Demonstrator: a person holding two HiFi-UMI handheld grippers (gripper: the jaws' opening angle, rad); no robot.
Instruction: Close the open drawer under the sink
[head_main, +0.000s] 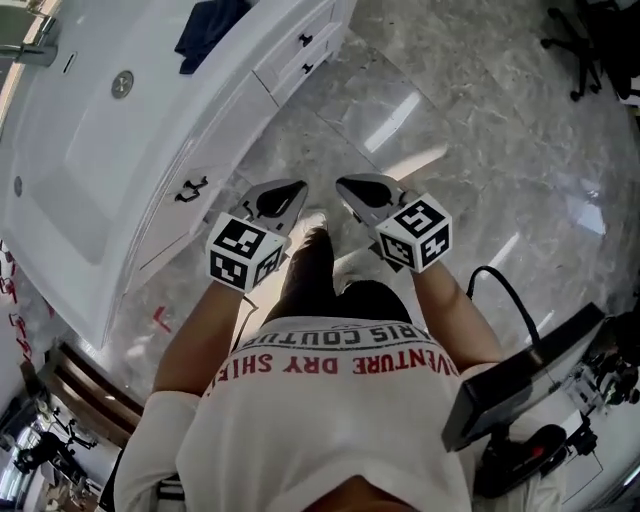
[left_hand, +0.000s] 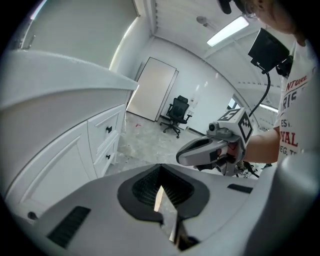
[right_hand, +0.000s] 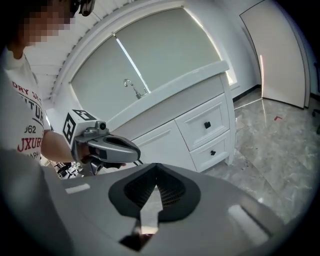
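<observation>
Red shirt print (head_main: 345, 364) reads "VENTURE DRY"; left tool (head_main: 283, 195) and right tool (head_main: 360, 190) closed, empty.

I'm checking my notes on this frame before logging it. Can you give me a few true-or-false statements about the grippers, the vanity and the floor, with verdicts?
1. The left gripper and the right gripper hover above the grey marble floor, touching nothing. True.
2. The left gripper's jaws clamp a drawer handle. False: they are together on nothing.
3. A dark blue cloth lies on the white vanity countertop. True.
4. The two white drawers have gold handles. False: the handles are black.
</observation>
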